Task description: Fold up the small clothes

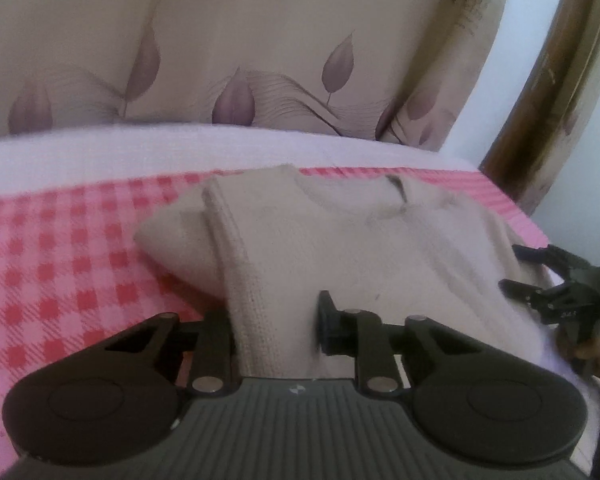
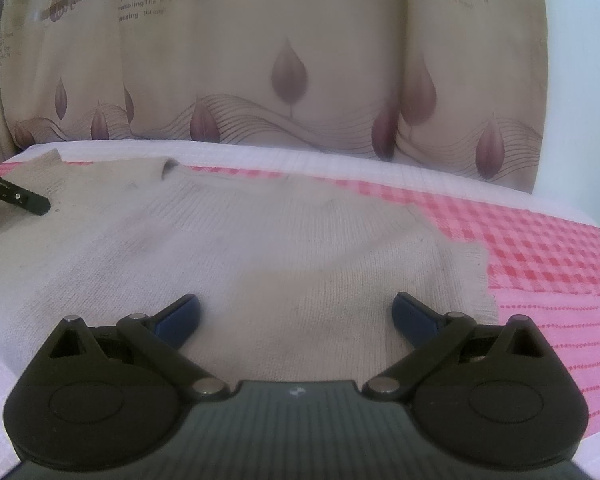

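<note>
The beige knit sweater [image 1: 340, 248] lies flat on the pink-and-red checked cloth [image 1: 60, 248] that covers the surface here, neckline toward the leaf-print curtain [image 1: 260, 40] and hem toward the two grippers. So its long axis runs from the near edge straight away to the curtain.

The left gripper [image 1: 276, 320] has its fingers [image 1: 327, 320] clamped on a band of knit, a folded strip of the sweater's left side standing up between them. That pinch looks made to carry this side panel over the body, and the sleeve already lies tucked beside the chest, a rounded fold jutting out at the left.

Over in the right wrist view, the right gripper [image 2: 296, 312] hangs over the lower right part of the garment with its fingers [image 2: 180, 316] spread wide and gripping nothing; fabric lies under them, nothing between them. It seems to wait there, ready either to pin the hem or to take the right side.

Fold in hand, by my reading: left side first, right side not yet begun.
</note>
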